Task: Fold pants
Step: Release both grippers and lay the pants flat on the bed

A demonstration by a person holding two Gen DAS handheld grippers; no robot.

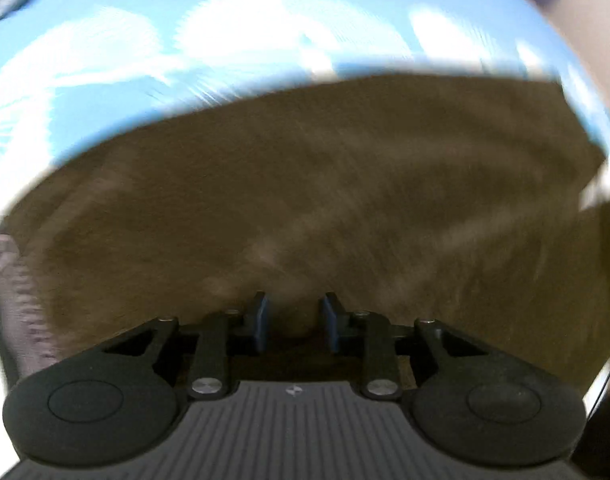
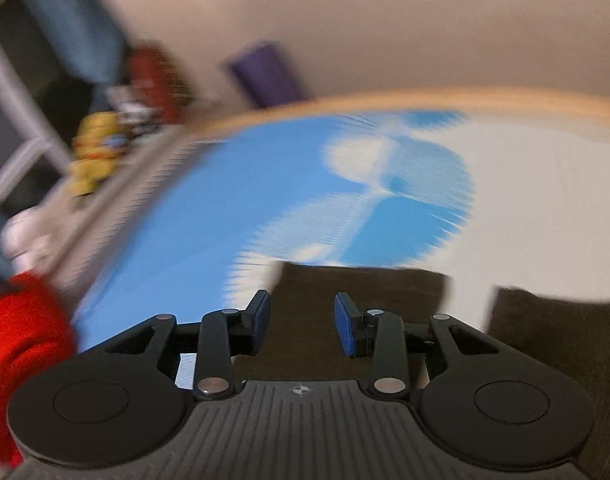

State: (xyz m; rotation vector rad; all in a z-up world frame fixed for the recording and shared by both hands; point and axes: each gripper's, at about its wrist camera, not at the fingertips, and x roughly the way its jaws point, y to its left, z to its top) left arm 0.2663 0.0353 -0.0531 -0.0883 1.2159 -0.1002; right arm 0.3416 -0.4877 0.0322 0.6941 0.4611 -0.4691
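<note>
- While both feeds smear with motion blur, the biggest thing I have is the blue-and-white sheet [image 1: 105, 60] spread under everything, with a tan edge [image 2: 425, 96] showing at its far side in the right wrist view.
- On that sheet lie the brown pants [image 1: 325, 184], filling most of the left wrist view; their long axis runs side to side across the picture, from the left border to a ragged end at upper right.
- In the right wrist view the same pants [image 2: 365, 292] show only as a dark band low in the frame, with a second brown patch at lower right, and I can't tell how the two join.
- Left gripper [image 1: 293, 320]: pointing steeply down at the cloth, jaws spread partway; brown fabric shows in the gap, but I see no fold pinched, so I read it as empty.
- Right gripper [image 2: 303, 320]: aimed flatter, out over the sheet, jaws also partway apart with nothing between them; the pants sit below and beyond its tips.
- My call: the left hand is nearer the fabric, so the next grab belongs there, across the long axis.
- Off to the side, a red sleeve [image 2: 21, 332] and shelf clutter [image 2: 97, 148], too blurred to name.
</note>
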